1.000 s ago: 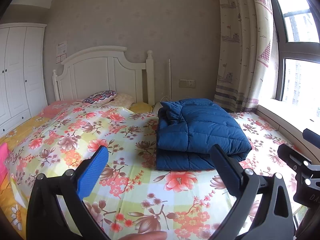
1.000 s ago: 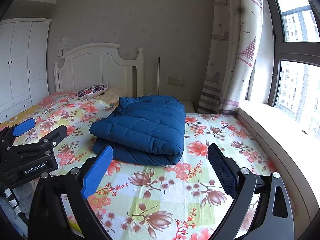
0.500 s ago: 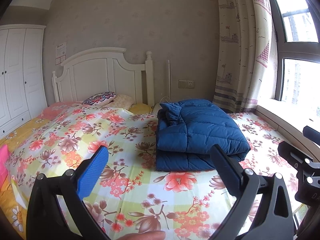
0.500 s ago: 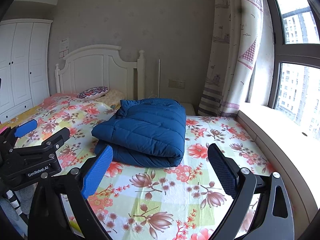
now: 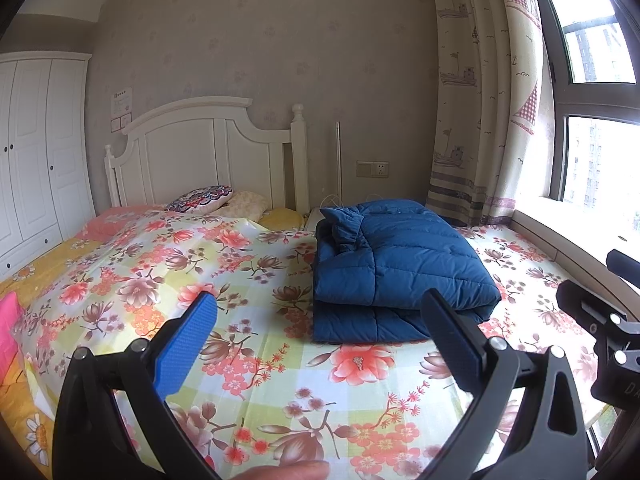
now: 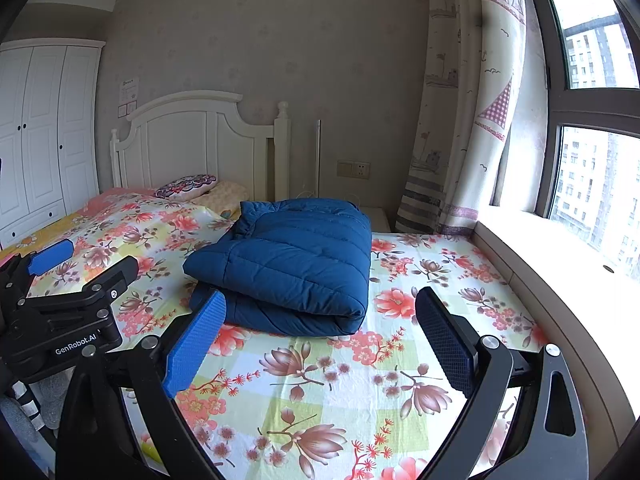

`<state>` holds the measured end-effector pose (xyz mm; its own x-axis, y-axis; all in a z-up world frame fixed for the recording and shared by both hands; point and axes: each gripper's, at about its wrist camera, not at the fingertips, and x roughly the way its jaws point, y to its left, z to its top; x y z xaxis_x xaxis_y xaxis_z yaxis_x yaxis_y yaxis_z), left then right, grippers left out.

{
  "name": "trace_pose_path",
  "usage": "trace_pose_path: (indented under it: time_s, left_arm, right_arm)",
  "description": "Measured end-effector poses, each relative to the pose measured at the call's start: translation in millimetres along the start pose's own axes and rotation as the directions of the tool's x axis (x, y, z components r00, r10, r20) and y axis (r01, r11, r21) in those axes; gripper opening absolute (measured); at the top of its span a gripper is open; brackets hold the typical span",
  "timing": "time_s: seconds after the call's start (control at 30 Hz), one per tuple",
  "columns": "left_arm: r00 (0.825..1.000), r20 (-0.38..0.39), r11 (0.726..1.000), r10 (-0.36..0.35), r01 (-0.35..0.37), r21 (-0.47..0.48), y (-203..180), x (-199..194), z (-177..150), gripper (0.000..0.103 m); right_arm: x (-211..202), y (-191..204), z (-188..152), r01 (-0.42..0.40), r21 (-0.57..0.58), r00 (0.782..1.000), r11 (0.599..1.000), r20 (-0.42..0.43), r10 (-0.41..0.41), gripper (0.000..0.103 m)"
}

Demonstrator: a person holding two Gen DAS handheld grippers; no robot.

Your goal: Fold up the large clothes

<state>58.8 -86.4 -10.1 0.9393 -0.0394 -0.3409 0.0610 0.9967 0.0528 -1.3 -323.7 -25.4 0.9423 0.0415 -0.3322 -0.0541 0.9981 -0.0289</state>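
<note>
Closest to my left camera, a fingertip (image 5: 288, 470) pokes in at the bottom edge. Just past it my left gripper (image 5: 320, 320) is spread wide with nothing between its two fingers; one pad (image 5: 186, 346) is bright blue with a fine knurled grain, and the other finger is dark and rectangular on a black frame studded with round bolt heads. My right gripper (image 6: 320, 312) stands the same way, released and empty, hanging above the near end of the bed (image 6: 320, 400). In the right view the left unit shows from the side at the left edge, matte black with white lettering.

Under both grippers lies the bed sheet (image 5: 248, 360), a thin, slightly creased cotton with pale green and white checks and large coral and brown flowers.

Further in, toward the window-side edge of the bed and nearer its head, sits the blue jacket (image 5: 396, 268). It is a puffy quilted garment with stitched channels and a soft sheen, folded into a thick rectangular bundle with rounded edges and a crumpled bit of collar or cuff at its far left corner. Neither gripper touches it.

Beyond, a patterned pillow (image 5: 200, 198) and a cream one lie against the white panelled headboard (image 5: 208, 152). A printed curtain (image 6: 452, 128) hangs at the right by the window (image 6: 592, 140), and a white wardrobe (image 5: 36, 152) stands at the left.
</note>
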Motion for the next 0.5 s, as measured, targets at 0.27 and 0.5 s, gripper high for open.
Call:
trace_pose_path:
  time_s: [0.27,0.5]
  left_arm:
    - [1.0,-0.001,1.0,0.001,-0.001,-0.001,-0.2,-0.5,-0.1,0.101]
    - [1.0,0.0,1.0,0.001,-0.001,0.0,-1.2,-0.5,-0.2,0.101]
  right_arm:
    - [-0.4,-1.1,1.7,0.0,0.0,1.0,1.0,0.003,0.0,0.092]
    - [-0.6,-0.3,1.8,0.002,-0.001,1.0,1.0,0.005,-0.002,0.092]
